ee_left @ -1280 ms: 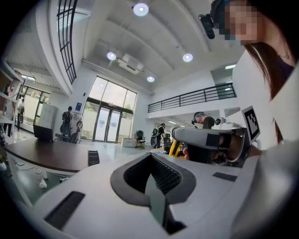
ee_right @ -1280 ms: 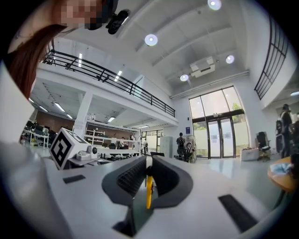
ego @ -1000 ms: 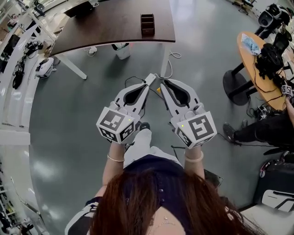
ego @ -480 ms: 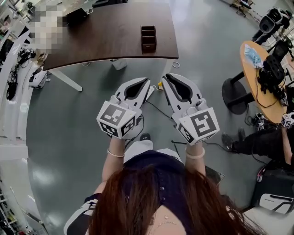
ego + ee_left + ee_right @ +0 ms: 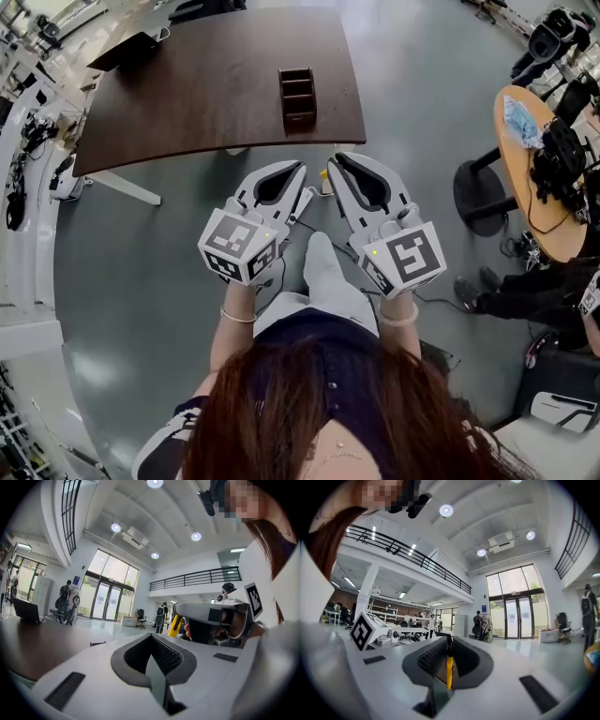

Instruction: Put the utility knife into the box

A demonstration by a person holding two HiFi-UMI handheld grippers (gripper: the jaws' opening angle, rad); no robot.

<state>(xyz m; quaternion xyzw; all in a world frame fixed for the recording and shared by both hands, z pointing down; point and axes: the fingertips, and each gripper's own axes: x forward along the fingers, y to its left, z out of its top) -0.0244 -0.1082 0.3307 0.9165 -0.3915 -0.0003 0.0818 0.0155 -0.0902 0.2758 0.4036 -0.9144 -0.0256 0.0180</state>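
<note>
A dark brown open box with compartments stands near the front edge of the dark wooden table. My right gripper hovers just short of that edge, shut on a yellow utility knife. In the right gripper view the knife shows as a thin yellow strip pinched between the jaws of the right gripper. My left gripper is held beside it, shut with nothing in it. Its own view shows the left gripper with jaws together, and the yellow knife at the other gripper's tip.
A round wooden table with black equipment stands at the right, with a seated person's legs below it. A laptop lies on the dark table's far left. Cables lie on the grey floor under the grippers.
The table and box have come closer and now lie just ahead of both gripper tips. The grippers keep the same side-by-side pose, the right one still holding the knife.
</note>
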